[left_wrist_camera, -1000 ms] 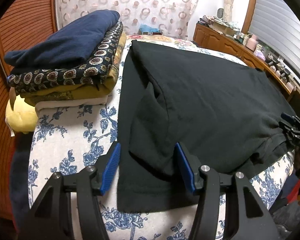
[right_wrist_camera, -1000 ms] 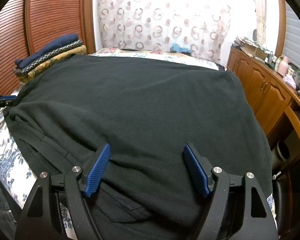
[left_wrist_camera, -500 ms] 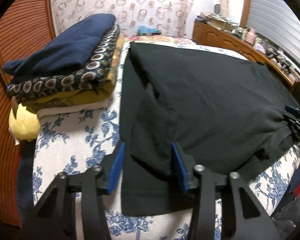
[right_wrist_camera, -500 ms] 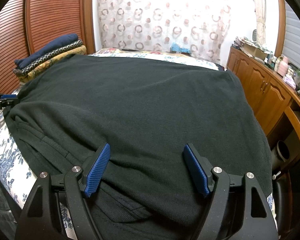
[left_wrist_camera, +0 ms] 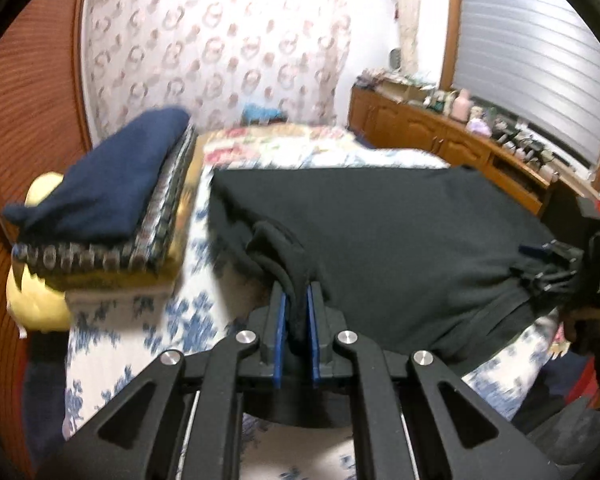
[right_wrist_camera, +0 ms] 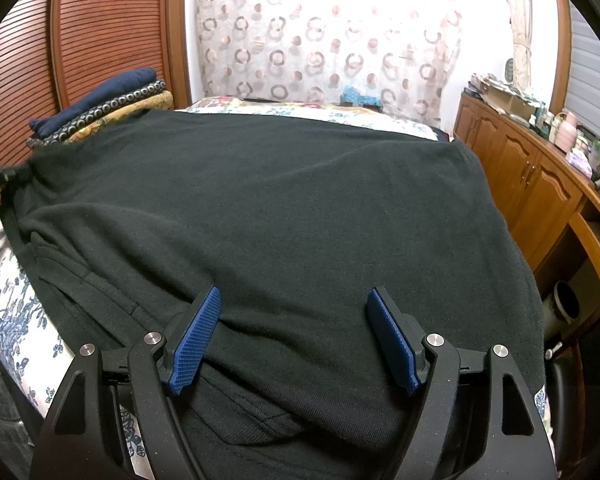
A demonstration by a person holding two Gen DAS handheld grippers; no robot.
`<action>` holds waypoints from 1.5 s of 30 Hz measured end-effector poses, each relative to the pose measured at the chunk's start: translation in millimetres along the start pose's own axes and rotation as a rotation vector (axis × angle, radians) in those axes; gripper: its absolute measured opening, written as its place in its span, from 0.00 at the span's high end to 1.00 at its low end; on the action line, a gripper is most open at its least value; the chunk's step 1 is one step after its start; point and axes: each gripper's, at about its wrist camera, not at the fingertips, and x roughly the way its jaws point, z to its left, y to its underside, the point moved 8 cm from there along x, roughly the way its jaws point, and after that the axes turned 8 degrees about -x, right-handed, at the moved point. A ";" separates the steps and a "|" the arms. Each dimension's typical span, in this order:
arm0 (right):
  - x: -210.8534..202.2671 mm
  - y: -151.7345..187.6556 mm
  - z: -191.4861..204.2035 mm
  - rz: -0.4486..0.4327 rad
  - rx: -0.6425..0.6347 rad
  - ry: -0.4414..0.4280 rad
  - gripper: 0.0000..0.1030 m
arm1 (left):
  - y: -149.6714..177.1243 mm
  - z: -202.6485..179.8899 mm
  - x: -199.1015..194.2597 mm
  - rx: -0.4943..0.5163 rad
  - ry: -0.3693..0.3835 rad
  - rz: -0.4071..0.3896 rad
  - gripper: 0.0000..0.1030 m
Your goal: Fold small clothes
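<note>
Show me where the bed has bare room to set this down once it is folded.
Free: the blue-flowered bedspread strip between the stack of folded clothes and the black knit garment, and the floral patch beyond the garment's far edge. Crowded: the garment covers the middle and right; the stack fills the far left corner.

black garment (right_wrist_camera: 284, 208), spread on bed, corner bunched

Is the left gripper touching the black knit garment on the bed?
Touching. The left wrist view shows the left gripper closing, its blue pads pinching a bunched fold of the black knit garment.
</note>
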 end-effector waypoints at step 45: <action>-92.7 -19.5 -63.7 -0.123 0.105 0.090 0.25 | -109.9 -264.6 27.4 0.330 0.401 -0.001 0.85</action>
